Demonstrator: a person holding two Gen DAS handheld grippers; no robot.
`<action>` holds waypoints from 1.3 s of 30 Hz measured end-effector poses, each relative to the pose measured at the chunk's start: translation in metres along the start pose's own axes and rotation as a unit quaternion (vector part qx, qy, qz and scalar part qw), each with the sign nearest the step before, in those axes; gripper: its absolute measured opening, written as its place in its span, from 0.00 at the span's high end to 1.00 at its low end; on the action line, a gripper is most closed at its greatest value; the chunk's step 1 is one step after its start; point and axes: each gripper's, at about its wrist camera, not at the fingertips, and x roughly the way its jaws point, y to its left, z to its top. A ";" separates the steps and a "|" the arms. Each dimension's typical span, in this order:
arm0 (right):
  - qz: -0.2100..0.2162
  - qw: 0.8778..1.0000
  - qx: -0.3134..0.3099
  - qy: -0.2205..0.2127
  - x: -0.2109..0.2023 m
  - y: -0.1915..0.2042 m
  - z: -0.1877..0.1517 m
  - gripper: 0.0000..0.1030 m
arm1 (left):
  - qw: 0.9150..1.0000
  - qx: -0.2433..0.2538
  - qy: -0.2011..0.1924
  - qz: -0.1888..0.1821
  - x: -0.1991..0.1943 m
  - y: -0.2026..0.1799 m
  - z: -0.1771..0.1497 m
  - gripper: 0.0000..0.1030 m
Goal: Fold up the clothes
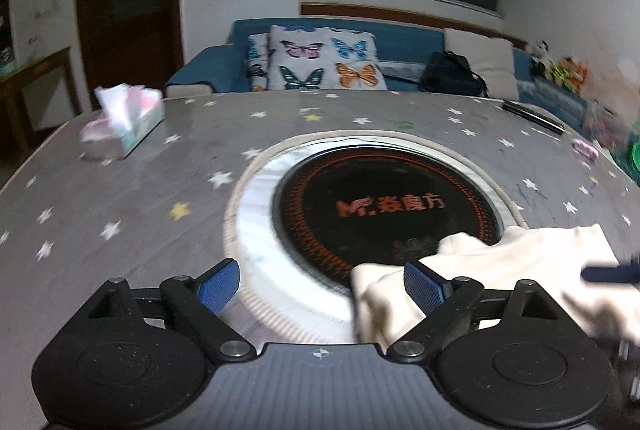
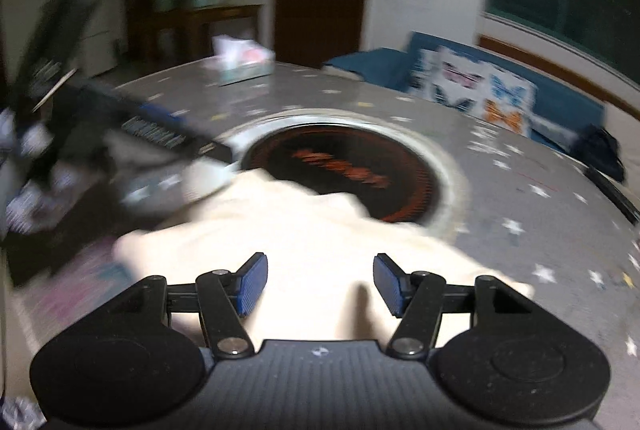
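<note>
A cream-white garment point(image 1: 500, 270) lies crumpled on the star-patterned table, partly over the round black heater plate point(image 1: 384, 206). My left gripper point(image 1: 322, 284) is open; its right finger rests against the cloth's left edge and nothing is between the pads. In the right wrist view the same garment point(image 2: 304, 230) spreads under and ahead of my right gripper point(image 2: 320, 282), which is open just above it. The other gripper point(image 2: 132, 122) shows as a blurred dark shape at the left, near the cloth's far edge.
A tissue box point(image 1: 128, 118) stands at the table's far left. A dark remote point(image 1: 534, 116) and small items lie at the far right edge. A blue sofa with butterfly cushions point(image 1: 324, 60) and a black bag point(image 1: 452, 72) is behind the table point(image 1: 120, 198).
</note>
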 end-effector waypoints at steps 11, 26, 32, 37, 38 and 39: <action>0.048 0.986 -0.161 0.003 0.020 0.105 0.001 0.50 | 0.995 -0.084 0.035 -0.040 -0.018 0.026 -0.025 0.13; 0.044 0.995 -0.083 -0.039 0.002 0.091 0.017 0.91 | 0.958 -0.218 0.101 -0.157 -0.006 0.028 -0.027 0.13; 0.056 0.995 -0.059 -0.065 -0.017 0.073 0.014 0.91 | 0.938 -0.258 0.125 -0.193 0.004 0.016 -0.024 0.24; 0.070 0.994 -0.051 -0.067 -0.026 0.072 0.005 0.91 | 0.925 -0.279 0.149 -0.209 0.017 0.011 -0.030 0.75; 0.072 0.994 -0.048 -0.065 -0.026 0.073 0.002 0.91 | 0.926 -0.278 0.148 -0.207 0.018 0.010 -0.031 0.80; 0.076 0.994 -0.045 -0.063 -0.028 0.072 -0.001 0.91 | 0.927 -0.277 0.146 -0.205 0.018 0.010 -0.031 0.82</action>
